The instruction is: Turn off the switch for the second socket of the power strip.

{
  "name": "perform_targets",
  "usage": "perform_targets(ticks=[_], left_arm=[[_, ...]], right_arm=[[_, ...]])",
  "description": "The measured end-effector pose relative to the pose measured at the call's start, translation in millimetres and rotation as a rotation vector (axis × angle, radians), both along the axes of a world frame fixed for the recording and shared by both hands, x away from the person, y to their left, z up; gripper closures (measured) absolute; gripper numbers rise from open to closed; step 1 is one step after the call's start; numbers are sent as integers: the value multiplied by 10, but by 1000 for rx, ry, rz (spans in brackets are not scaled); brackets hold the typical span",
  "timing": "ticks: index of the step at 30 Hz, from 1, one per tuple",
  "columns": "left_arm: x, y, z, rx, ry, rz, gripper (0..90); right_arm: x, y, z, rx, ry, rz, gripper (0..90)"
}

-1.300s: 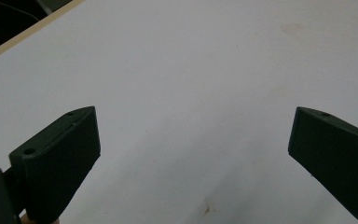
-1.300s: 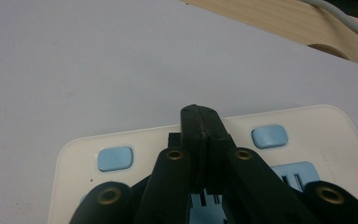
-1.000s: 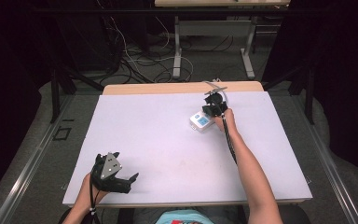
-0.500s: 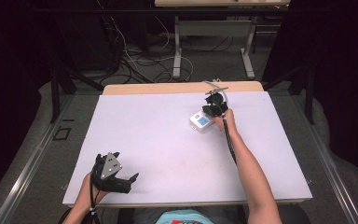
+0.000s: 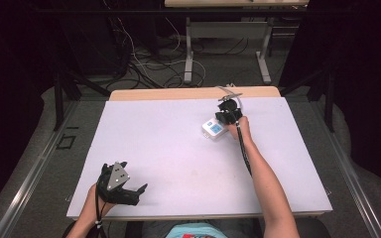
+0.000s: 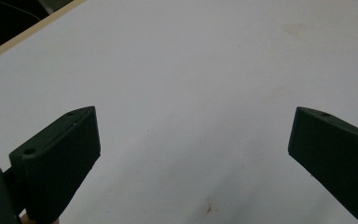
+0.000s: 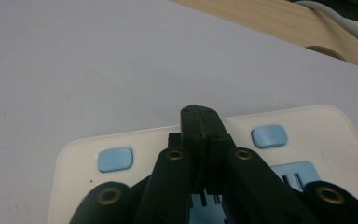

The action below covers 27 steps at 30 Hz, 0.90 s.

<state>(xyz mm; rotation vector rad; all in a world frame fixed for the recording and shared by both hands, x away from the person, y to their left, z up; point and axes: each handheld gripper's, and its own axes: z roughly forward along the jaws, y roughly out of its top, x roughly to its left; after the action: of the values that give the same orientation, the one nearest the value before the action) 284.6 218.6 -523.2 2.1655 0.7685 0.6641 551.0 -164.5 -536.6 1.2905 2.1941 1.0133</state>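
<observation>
A white socket block (image 5: 212,130) with blue buttons and blue socket faces lies on the white table top (image 5: 168,153), right of centre toward the far side. My right gripper (image 5: 226,117) hangs just over its far right end, jaws pressed together. In the right gripper view the shut right gripper (image 7: 200,116) points down over the socket block (image 7: 303,122), between two blue buttons (image 7: 115,159); whether it touches the block I cannot tell. My left gripper (image 5: 138,194) rests near the front left edge, open. In the left gripper view the left gripper (image 6: 196,126) has only bare table between its jaws.
A strip of wooden tabletop (image 5: 178,93) shows past the white sheet's far edge. A grey cable (image 7: 335,18) runs across the wood behind the block. Beyond the table stand desk legs (image 5: 189,54) and loose cables (image 5: 144,64) on the floor.
</observation>
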Motion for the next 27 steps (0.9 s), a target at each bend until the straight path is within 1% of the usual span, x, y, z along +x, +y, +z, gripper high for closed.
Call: perform_targets(ticks=[1, 2, 5, 7, 9, 10, 11, 13, 14, 17, 18, 19, 22, 23, 24, 25, 26, 27], left_arm=[[5, 3, 1, 3, -3, -5, 18], [6, 5, 2, 6, -3, -5, 18], [5, 4, 2, 5, -3, -3, 19], [7, 4, 2, 3, -2, -5, 19], [6, 3, 2, 7, -3, -4, 19], [4, 2, 1, 5, -4, -3, 19], [1, -1, -2, -3, 2, -1, 19], [5, 3, 0, 0, -1, -5, 19], [3, 0, -2, -5, 3, -4, 19], [2, 1, 1, -2, 0, -3, 19], [1, 2, 1, -2, 0, -3, 19], [1, 4, 3, 1, 0, -5, 19], [0, 1, 1, -4, 2, -3, 19], [2, 4, 4, 2, -2, -4, 19], [3, 5, 5, 4, -5, -5, 19], [2, 4, 5, 4, -4, -4, 19], [-1, 0, 1, -4, 3, -4, 19], [0, 1, 1, -3, 2, -3, 19]], right_arm=[[-3, 5, 4, -7, 2, 0, 900], [-4, 14, 9, -31, -8, 4, 900], [-15, 61, 31, -51, 6, 25, 900], [-29, 92, 37, -88, -6, 27, 900], [-34, 115, 37, -90, -3, 26, 900], [-41, 114, 59, -84, -25, 25, 900], [-40, 135, 65, -99, -22, 15, 900], [-38, 132, 69, -115, -28, 28, 900], [-39, 134, 68, -117, -30, 26, 900], [-38, 136, 68, -121, -31, 23, 900], [-36, 138, 63, -115, -38, 25, 900], [-39, 138, 70, -127, -29, 24, 900], [-39, 137, 72, -130, -29, 23, 894], [-43, 139, 75, -127, -22, 20, 891], [-36, 135, 67, -117, -35, 24, 889], [-36, 132, 74, -121, -28, 21, 888], [-35, 124, 79, -127, -30, 17, 886], [-34, 120, 81, -125, -28, 12, 884]])
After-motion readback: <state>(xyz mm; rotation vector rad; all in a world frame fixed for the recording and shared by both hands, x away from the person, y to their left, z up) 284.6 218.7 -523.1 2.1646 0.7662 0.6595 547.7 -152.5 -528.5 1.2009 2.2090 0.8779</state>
